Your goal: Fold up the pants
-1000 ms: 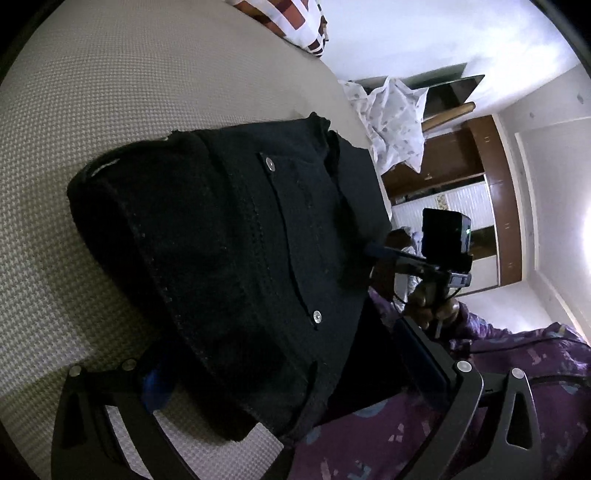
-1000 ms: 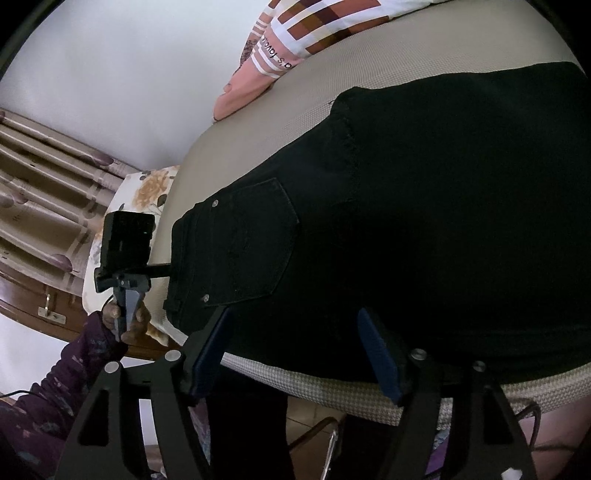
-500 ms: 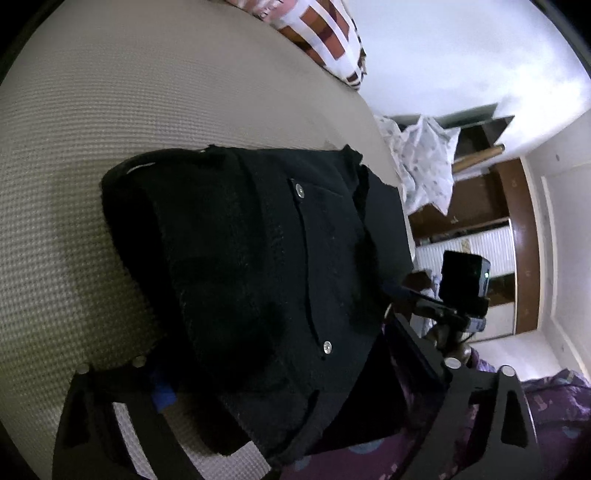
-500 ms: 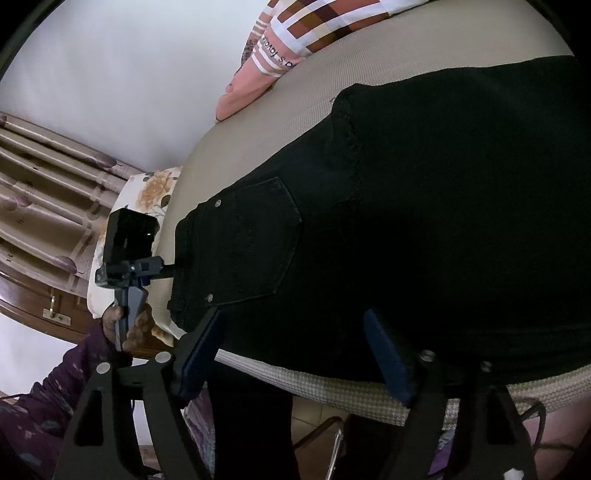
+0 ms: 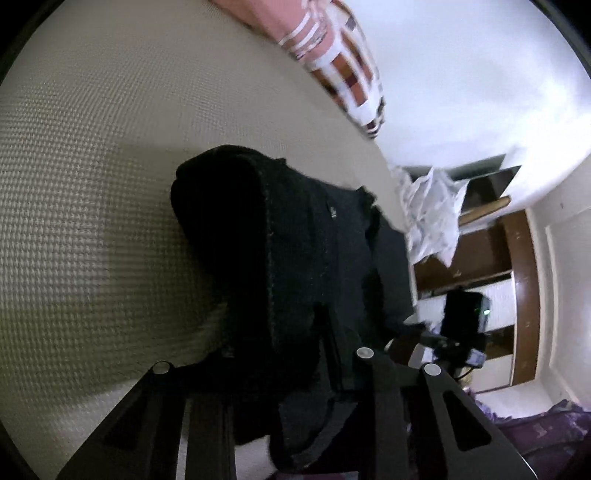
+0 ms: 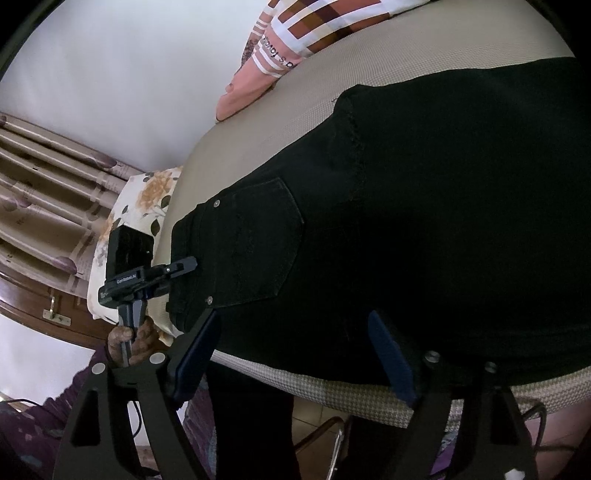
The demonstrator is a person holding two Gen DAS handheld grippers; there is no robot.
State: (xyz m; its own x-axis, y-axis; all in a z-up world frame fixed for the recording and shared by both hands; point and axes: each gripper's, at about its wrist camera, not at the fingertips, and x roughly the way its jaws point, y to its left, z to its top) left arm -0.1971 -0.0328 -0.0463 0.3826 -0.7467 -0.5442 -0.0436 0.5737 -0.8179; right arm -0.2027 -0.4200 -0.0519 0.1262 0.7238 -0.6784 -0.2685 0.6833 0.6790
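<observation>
Black pants (image 6: 424,206) lie on the beige bed (image 6: 295,92), back pocket up, with a part hanging over the near edge. In the left wrist view the waistband end of the pants (image 5: 280,266) bulges up between my left gripper's (image 5: 273,369) fingers, which are closed in on the thick fabric. The left gripper also shows in the right wrist view (image 6: 184,264), at the waistband. My right gripper (image 6: 295,354) is open with blue pads (image 6: 388,354), just in front of the bed's edge over the pants, gripping nothing.
A striped pink and brown garment (image 6: 295,33) lies at the far side of the bed. A floral pillow (image 6: 147,195) sits past the waistband. A wooden wardrobe (image 5: 517,288) and white cloth (image 5: 432,218) stand beyond the bed.
My left gripper's fingers have closed in on the waistband and bunched it up; its view swung toward the bed. My right gripper has barely moved and stays open.
</observation>
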